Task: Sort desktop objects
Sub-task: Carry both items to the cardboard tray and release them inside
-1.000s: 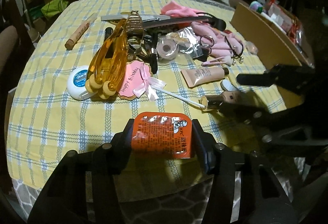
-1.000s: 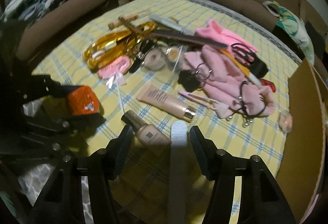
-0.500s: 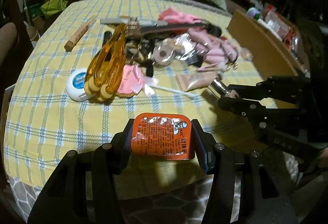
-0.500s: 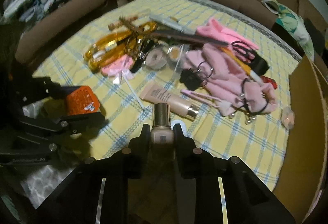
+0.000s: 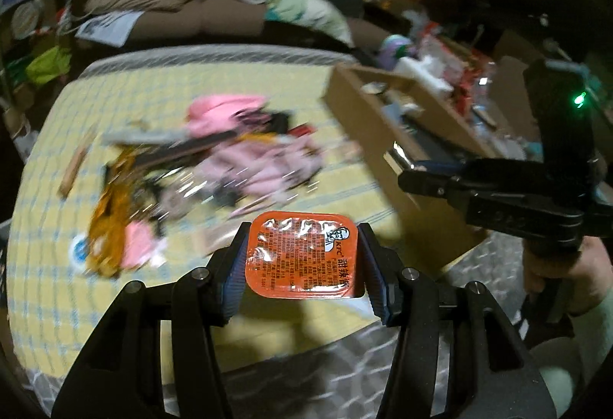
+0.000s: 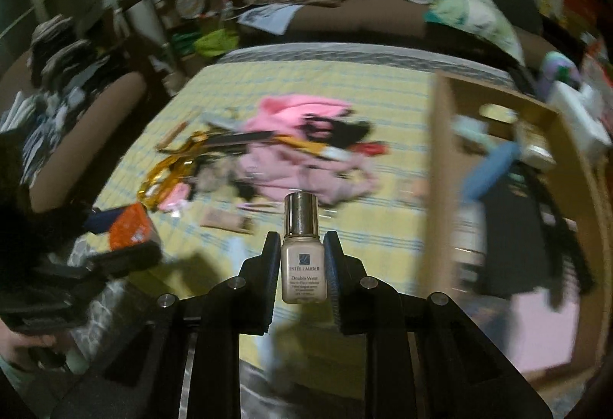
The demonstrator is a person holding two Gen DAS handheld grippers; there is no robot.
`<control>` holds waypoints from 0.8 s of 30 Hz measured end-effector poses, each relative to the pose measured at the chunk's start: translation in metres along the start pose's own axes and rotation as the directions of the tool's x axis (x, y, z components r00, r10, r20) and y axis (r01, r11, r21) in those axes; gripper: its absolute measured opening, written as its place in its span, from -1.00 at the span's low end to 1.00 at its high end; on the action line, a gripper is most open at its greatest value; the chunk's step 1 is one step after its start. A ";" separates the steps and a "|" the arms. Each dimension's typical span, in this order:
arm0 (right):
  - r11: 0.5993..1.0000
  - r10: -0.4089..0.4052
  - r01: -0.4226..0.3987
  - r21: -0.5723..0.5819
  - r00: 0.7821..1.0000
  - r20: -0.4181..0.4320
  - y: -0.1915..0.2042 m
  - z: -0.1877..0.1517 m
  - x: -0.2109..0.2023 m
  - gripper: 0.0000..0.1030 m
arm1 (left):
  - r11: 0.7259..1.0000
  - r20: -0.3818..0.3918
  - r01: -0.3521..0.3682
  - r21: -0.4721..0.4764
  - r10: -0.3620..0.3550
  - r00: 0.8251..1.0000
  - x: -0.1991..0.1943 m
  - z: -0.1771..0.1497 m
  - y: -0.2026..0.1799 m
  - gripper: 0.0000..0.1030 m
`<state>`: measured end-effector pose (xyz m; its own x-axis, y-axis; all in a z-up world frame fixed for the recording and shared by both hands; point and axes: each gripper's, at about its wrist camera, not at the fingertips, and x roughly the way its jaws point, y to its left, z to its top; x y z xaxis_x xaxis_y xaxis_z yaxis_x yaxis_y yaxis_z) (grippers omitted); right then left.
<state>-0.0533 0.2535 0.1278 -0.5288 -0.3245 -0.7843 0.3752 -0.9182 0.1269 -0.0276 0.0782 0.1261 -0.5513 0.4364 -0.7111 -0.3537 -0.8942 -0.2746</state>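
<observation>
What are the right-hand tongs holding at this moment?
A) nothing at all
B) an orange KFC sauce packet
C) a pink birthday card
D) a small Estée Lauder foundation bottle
D: the right tongs are shut on the small Estée Lauder foundation bottle, standing upright between the fingers with its metallic cap up; the orange KFC sauce packet sits in the left tongs.

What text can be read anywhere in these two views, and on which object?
"KFC", "甜辣酱": orange sauce packet in the left claw; its fine print is too small.
"ESTÉE LAUDER", "Double Wear": foundation bottle in the right claw; lower lines unreadable.
Everything else is blurred.
</observation>
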 end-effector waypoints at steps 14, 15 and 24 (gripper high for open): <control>0.940 -0.193 0.211 0.268 0.977 -0.095 -0.171 -0.072 -0.085 -0.56 | 0.937 -0.115 0.188 0.296 -0.161 0.980 0.087 0.045 -0.209 -0.03; 0.938 -0.196 0.216 0.272 0.975 -0.101 -0.177 -0.076 -0.085 -0.56 | 0.927 -0.128 0.192 0.322 -0.158 0.979 0.097 0.045 -0.221 -0.03; 0.926 -0.225 0.257 0.277 0.964 -0.142 -0.210 -0.087 -0.070 -0.56 | 0.878 -0.200 0.189 0.440 -0.110 0.974 0.151 0.039 -0.269 -0.03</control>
<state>-0.0288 0.4892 0.1034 -0.4858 -0.0741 -0.8709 0.0010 -0.9965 0.0842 -0.0453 0.3881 0.1177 -0.3467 0.5031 -0.7917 -0.7474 -0.6582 -0.0909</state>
